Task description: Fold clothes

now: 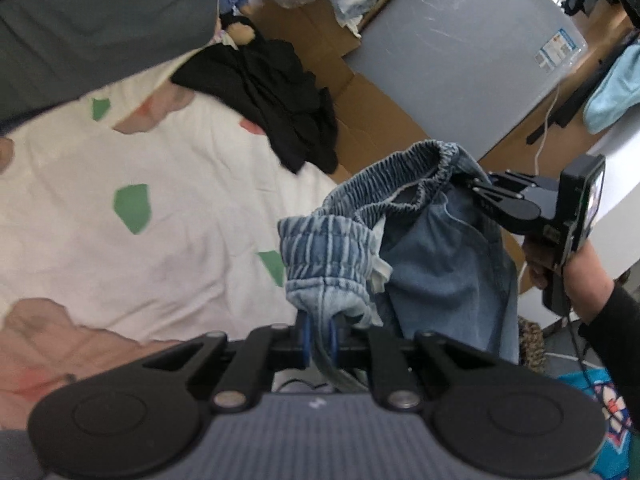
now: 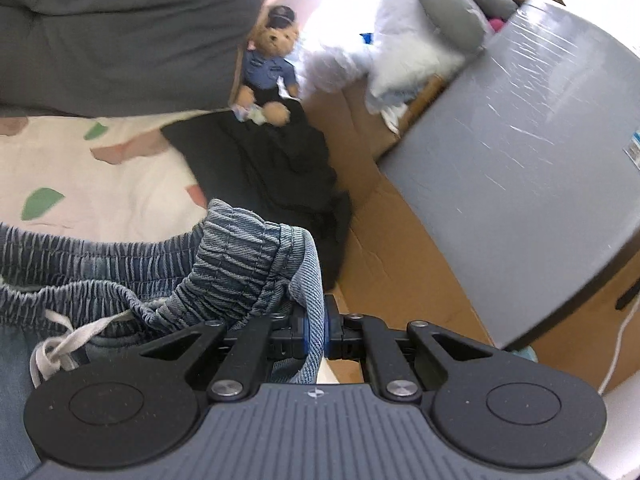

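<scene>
A pair of blue denim pants with an elastic waistband (image 1: 436, 248) hangs in the air between both grippers, above the bed's edge. My left gripper (image 1: 319, 338) is shut on one end of the waistband. My right gripper (image 2: 315, 334) is shut on the other end of the waistband (image 2: 240, 256); it also shows in the left wrist view (image 1: 476, 186), held by a hand. A white drawstring (image 2: 60, 344) dangles from the waistband. The legs hang down out of sight.
A bed with a white sheet with green and pink patches (image 1: 168, 208) lies below. A black garment (image 1: 276, 96) and a teddy bear in blue uniform (image 2: 270, 68) lie at its far edge. A grey pillow (image 2: 120, 32), cardboard (image 2: 384, 248) and a grey box (image 2: 520, 152) are nearby.
</scene>
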`<state>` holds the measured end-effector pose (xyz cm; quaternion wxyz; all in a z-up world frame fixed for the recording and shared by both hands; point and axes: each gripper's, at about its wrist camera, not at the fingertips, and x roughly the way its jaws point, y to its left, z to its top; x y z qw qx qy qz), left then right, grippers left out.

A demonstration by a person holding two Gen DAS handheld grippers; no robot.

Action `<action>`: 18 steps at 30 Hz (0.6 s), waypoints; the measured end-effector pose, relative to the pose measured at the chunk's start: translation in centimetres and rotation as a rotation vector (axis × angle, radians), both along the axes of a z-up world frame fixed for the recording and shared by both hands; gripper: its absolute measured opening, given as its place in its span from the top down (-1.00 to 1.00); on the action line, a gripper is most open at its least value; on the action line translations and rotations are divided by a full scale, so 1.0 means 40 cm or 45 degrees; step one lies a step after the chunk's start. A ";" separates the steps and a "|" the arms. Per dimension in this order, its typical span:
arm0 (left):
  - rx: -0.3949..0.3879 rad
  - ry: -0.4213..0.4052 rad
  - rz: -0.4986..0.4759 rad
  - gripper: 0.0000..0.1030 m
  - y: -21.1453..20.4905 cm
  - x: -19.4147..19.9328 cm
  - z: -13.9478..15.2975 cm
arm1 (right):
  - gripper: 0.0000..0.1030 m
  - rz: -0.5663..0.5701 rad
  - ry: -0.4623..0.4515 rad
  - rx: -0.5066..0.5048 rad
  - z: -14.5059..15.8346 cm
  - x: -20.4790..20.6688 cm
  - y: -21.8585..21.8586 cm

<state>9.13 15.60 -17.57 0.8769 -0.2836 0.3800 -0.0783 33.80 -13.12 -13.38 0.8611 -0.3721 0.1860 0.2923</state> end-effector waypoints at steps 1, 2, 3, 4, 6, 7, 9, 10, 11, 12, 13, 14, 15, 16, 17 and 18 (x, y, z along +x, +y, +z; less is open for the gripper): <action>0.010 0.012 0.000 0.82 0.007 -0.005 -0.001 | 0.90 0.009 0.004 -0.002 -0.001 -0.003 0.008; 0.018 0.033 -0.008 0.82 0.007 -0.004 -0.007 | 0.90 0.013 0.012 0.001 -0.004 -0.004 0.014; 0.028 0.053 -0.015 0.82 0.006 -0.001 -0.013 | 0.91 0.015 0.026 0.005 -0.006 -0.006 0.019; 0.041 0.067 -0.020 0.81 0.003 0.002 -0.018 | 0.91 0.020 0.039 0.004 -0.009 -0.009 0.024; 0.072 0.090 -0.031 0.81 -0.004 0.008 -0.028 | 0.91 0.031 0.060 -0.005 -0.021 -0.019 0.032; 0.096 0.088 -0.045 0.81 -0.010 0.006 -0.030 | 0.92 0.035 0.068 -0.012 -0.028 -0.025 0.034; 0.130 0.097 -0.068 0.81 -0.016 0.015 -0.042 | 0.91 0.038 0.084 -0.025 -0.044 -0.038 0.032; 0.135 0.116 -0.076 0.81 -0.016 0.026 -0.053 | 0.91 0.037 0.093 -0.029 -0.052 -0.041 0.030; 0.140 0.137 -0.080 0.81 -0.014 0.039 -0.064 | 0.91 0.030 0.104 -0.030 -0.062 -0.036 0.025; 0.145 0.157 -0.085 0.81 -0.011 0.051 -0.074 | 0.91 0.022 0.115 -0.030 -0.071 -0.031 0.019; 0.152 0.171 -0.090 0.81 -0.009 0.062 -0.081 | 0.91 0.014 0.127 -0.031 -0.080 -0.026 0.014; 0.158 0.177 -0.100 0.80 -0.008 0.073 -0.086 | 0.91 0.007 0.138 -0.031 -0.089 -0.021 0.009; 0.164 0.180 -0.110 0.80 -0.007 0.084 -0.090 | 0.91 -0.001 0.149 -0.032 -0.099 -0.015 0.003; 0.165 0.174 -0.119 0.80 -0.004 0.093 -0.093 | 0.91 -0.009 0.160 -0.032 -0.108 -0.010 -0.002; 0.157 0.174 -0.116 0.80 0.000 0.099 -0.096 | 0.91 -0.016 0.171 -0.033 -0.117 -0.005 -0.007; 0.149 0.174 -0.114 0.80 0.003 0.104 -0.099 | 0.91 -0.024 0.182 -0.033 -0.127 0.000 -0.013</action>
